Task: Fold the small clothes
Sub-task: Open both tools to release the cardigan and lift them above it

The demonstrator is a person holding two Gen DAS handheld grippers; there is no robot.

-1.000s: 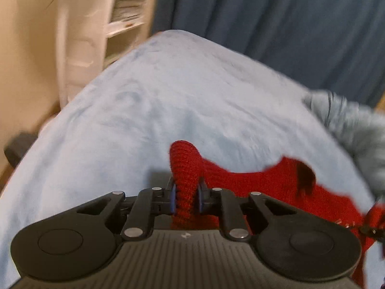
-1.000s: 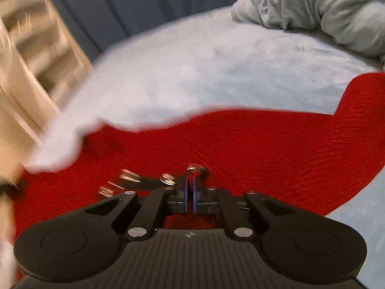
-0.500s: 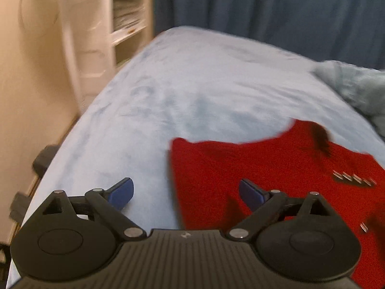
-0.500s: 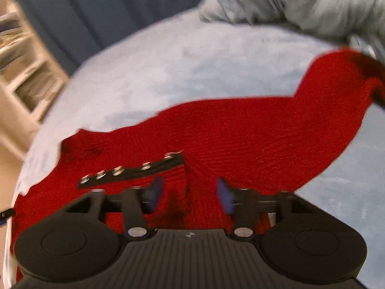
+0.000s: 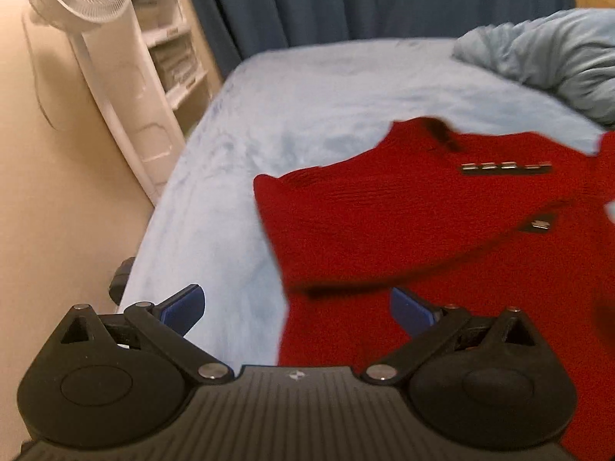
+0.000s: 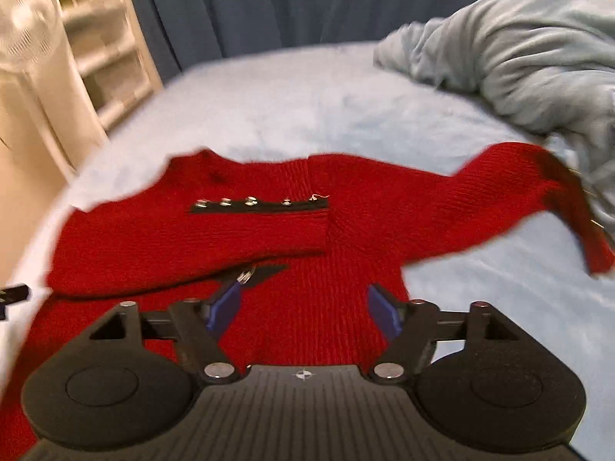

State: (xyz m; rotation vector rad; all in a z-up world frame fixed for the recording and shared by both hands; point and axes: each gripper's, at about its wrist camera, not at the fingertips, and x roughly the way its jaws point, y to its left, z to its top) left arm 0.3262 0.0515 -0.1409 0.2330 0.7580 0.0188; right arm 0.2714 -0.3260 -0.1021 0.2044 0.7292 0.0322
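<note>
A: Main item?
B: Red ribbed-knit sweater [image 6: 319,230], lying flat on the pale blue fuzzy bedspread [image 6: 300,107]. Chunky rib texture, soft edges, some motion blur.

A: Folded at all?
B: In the right wrist view one sleeve lies across the chest, its cuff bearing a black strip with a row of small round metal buttons [image 6: 257,204]. The other sleeve stretches out to the right, its cuff ending near the rumpled grey-blue blanket [image 6: 519,46] heaped at the far right of the bed.

A: Left gripper?
B: Black plastic left gripper [image 5: 298,307], blue pads spread wide, jaws opening. Nothing pinched; one pad [image 5: 184,305] sits over bare bedspread, the other over red knit. The sweater's left edge runs between them, not touched.

A: Right gripper?
B: Black right gripper [image 6: 303,307], same build, blue pads [image 6: 225,307] apart, jaws opening. Red knit shows in the gap below, pads not pressing on it as far as I can tell.

A: Background?
B: White plastic pedestal fan [image 5: 100,19] with round grille at the left, white shelving unit [image 5: 173,50] behind it, dark blue pleated curtain [image 5: 384,0] across the back, beige wall on the left. Small dark object at the bed's left edge, too blurred to name.
</note>
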